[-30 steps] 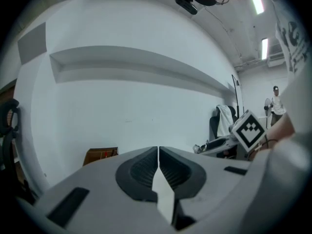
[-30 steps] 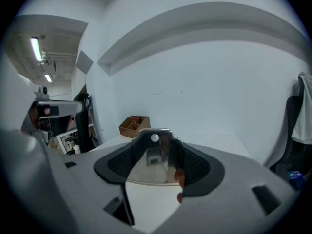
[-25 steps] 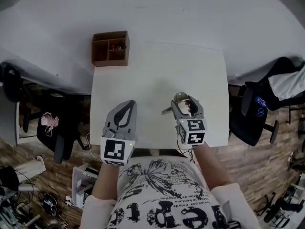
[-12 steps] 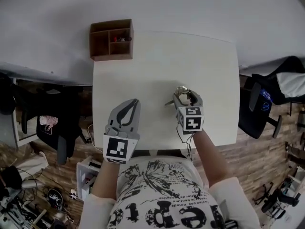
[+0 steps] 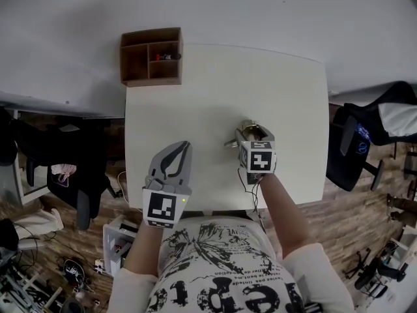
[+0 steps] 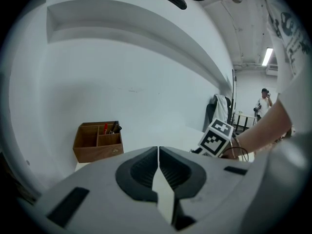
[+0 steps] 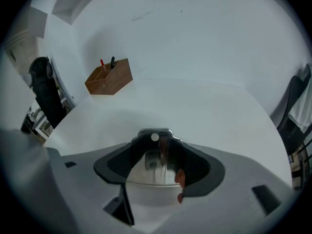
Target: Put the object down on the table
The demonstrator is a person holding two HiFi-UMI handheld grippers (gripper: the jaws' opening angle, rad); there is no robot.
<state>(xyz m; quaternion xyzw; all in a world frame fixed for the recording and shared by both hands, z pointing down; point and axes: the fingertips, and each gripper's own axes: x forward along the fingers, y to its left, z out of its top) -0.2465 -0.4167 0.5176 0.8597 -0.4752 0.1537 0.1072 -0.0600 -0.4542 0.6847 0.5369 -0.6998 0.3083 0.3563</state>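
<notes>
The right claw (image 5: 251, 131) pinches a shiny metal object (image 7: 151, 168) above the tabletop (image 5: 215, 90), well apart from the wooden organizer (image 5: 151, 56), nearer the person. The object looks rigid, light and slick, and its rim seems the best place to hold it. The left claw (image 5: 184, 147) is pressed together and empty.

**Open tabletop ahead, one box in the far left corner**

The white table (image 5: 215, 90) is bare across its middle and far right, so you can pass either gripper there. The wooden organizer (image 5: 150, 56) stands on the far left corner against the wall, with pens sticking up out of it. That blocks a low sweep along the back edge. Your left gripper (image 5: 186, 146), jaws together, sits over the near left. Your right gripper (image 5: 255, 134), clamped on a shiny metal object (image 7: 155, 165), fills the near right, with a bare strip between them. A black chair (image 5: 355, 152) stands just off the right edge and a dark chair (image 5: 68, 165) off the left.
</notes>
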